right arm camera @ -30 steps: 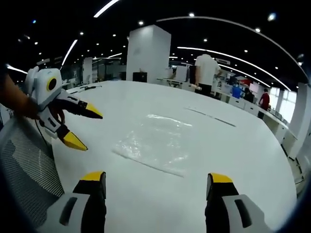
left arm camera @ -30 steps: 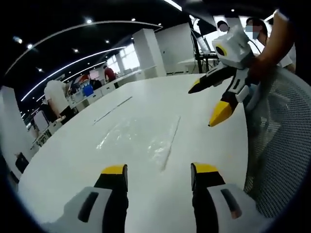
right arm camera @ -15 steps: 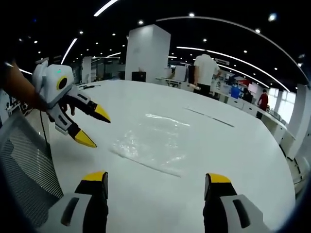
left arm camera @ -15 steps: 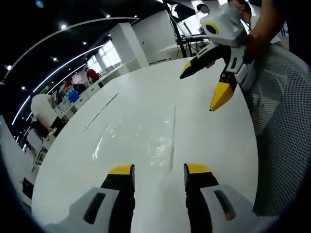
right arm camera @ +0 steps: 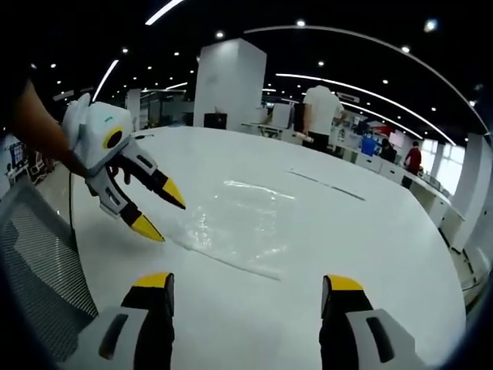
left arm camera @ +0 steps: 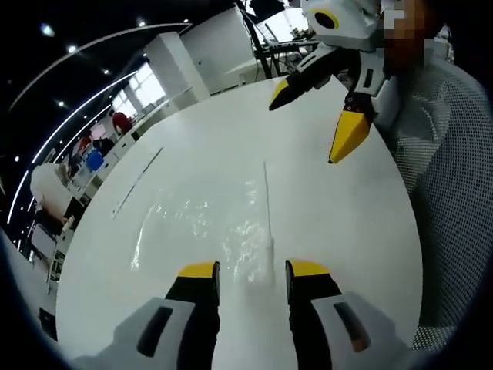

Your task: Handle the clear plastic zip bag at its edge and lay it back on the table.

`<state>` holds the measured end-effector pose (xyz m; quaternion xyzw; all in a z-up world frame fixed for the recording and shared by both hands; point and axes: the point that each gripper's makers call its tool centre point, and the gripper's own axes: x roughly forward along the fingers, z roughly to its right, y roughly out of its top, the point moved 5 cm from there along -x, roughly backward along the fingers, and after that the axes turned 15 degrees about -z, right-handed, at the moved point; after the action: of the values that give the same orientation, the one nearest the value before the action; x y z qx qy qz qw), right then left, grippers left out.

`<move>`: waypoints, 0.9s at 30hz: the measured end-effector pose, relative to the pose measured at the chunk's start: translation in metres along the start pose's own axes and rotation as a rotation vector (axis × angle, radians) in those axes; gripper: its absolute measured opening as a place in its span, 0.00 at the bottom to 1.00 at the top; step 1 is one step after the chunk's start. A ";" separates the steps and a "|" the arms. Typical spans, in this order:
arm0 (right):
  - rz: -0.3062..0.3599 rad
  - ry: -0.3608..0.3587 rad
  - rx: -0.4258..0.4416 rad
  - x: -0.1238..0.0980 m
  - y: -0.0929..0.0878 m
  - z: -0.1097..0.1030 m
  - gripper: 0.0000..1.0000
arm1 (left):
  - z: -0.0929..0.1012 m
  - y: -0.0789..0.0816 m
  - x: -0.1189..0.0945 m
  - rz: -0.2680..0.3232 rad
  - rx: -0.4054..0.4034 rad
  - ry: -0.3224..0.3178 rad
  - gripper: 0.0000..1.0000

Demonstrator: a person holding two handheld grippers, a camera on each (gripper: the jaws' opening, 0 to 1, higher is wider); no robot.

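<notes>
The clear plastic zip bag (left arm camera: pixel 208 223) lies flat on the white table (left arm camera: pixel 347 231), its zip edge running toward me. My left gripper (left arm camera: pixel 253 270) is open, and the bag's near corner shows between its yellow tips. In the right gripper view the left gripper (right arm camera: pixel 163 217) comes in from the left, tips apart, right at the bag's (right arm camera: pixel 239 223) left edge. My right gripper (right arm camera: pixel 246 281) is open over bare table, short of the bag. In the left gripper view the right gripper (left arm camera: pixel 308 127) hangs above the table's far right side with nothing in it.
A mesh chair back (left arm camera: pixel 454 193) stands along the table's edge and appears again as the chair (right arm camera: pixel 38 262). A thin dark strip (left arm camera: pixel 139 181) lies on the table beyond the bag. People and desks stand far behind, by a white pillar (right arm camera: pixel 231 85).
My left gripper has moved forward and down to the bag's corner, its jaws drawn a little closer together. The right gripper has hardly moved. The bag lies where it was.
</notes>
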<state>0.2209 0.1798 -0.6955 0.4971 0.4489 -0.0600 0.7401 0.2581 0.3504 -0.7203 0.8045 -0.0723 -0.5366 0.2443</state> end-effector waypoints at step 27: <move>-0.006 -0.014 0.000 0.004 -0.003 0.006 0.71 | 0.002 -0.004 0.020 -0.037 -0.202 -0.222 0.02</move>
<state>0.2249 0.1748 -0.6998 0.4951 0.4452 -0.0658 0.7432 0.2642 0.3461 -0.7389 0.7127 -0.0297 -0.6311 0.3048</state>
